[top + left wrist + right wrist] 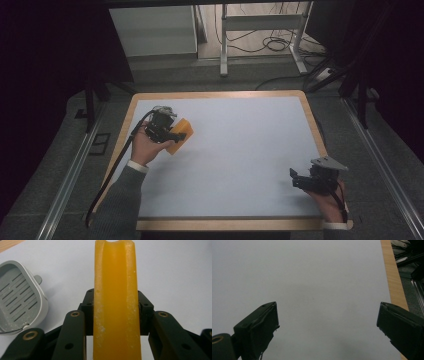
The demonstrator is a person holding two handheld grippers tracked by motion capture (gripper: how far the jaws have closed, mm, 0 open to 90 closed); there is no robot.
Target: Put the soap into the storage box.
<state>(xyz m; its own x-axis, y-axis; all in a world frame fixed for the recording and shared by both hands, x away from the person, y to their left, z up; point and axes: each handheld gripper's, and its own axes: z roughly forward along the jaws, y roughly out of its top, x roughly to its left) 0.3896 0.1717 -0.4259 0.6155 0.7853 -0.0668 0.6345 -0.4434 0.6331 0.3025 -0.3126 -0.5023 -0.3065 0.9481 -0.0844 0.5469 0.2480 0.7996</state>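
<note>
I am looking down on the table (225, 150), its pale sheet framed in wood and taking up most of the high view. On its left half my left gripper (176, 135) is gripping the orange soap bar (115, 302): from the left gripper view the jaws are pressing on both long sides of the bar, which is standing up between them with a scooped groove running along its face and whitish crumbs along the edges. The bar is hanging just above the sheet, I think, though from above I cannot tell for certain whether its far corner is touching. Just beside it in the left gripper view, the grey soap dish (20, 297) with its slotted floor is sitting on the sheet with nothing in it. At the near right corner my right gripper (296, 179) is resting with jaws spread wide and nothing between them.

By my reading, the pick-up is done and the bar is in hand; what is remaining is carrying it over the dish, lowering it onto the slots and letting go.
</note>
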